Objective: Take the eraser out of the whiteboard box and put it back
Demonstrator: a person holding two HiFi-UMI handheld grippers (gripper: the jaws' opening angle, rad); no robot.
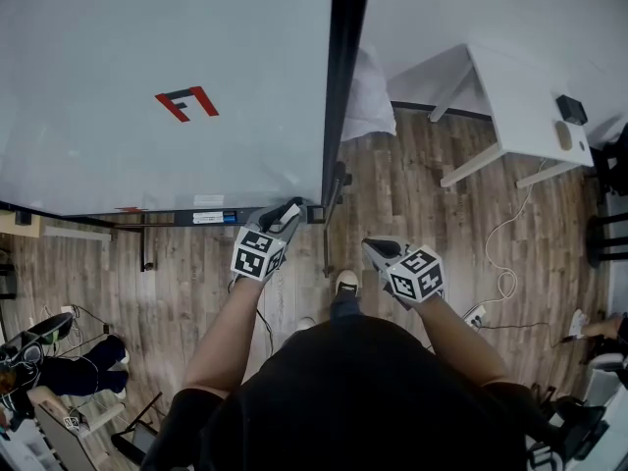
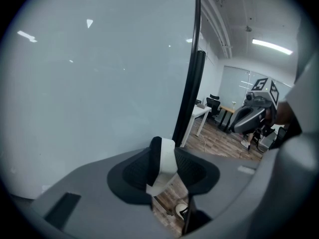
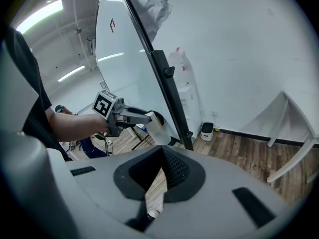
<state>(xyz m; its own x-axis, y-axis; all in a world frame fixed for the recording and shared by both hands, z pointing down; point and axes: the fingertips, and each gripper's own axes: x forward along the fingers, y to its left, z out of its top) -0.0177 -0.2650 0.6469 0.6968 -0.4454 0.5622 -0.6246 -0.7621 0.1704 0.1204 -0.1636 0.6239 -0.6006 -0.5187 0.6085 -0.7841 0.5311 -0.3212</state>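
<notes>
The eraser [image 2: 167,163], white with a black back, stands upright between the jaws of my left gripper [image 2: 164,156], which is shut on it. In the head view this gripper [image 1: 292,207] holds the eraser [image 1: 290,214] at the bottom right corner of the whiteboard [image 1: 147,86], just over the dark rail [image 1: 196,217] along its lower edge. The right gripper view shows the same grip from the side, the eraser [image 3: 158,128] close to the board's black post [image 3: 167,88]. My right gripper [image 1: 371,248] hangs a little to the right over the wooden floor, its jaws shut and empty [image 3: 162,151].
The whiteboard's black side post [image 1: 343,67] runs up the middle. A white table [image 1: 520,96] stands at the right, with a white cable [image 1: 505,283] on the floor below it. Another person [image 1: 49,371] is at the lower left.
</notes>
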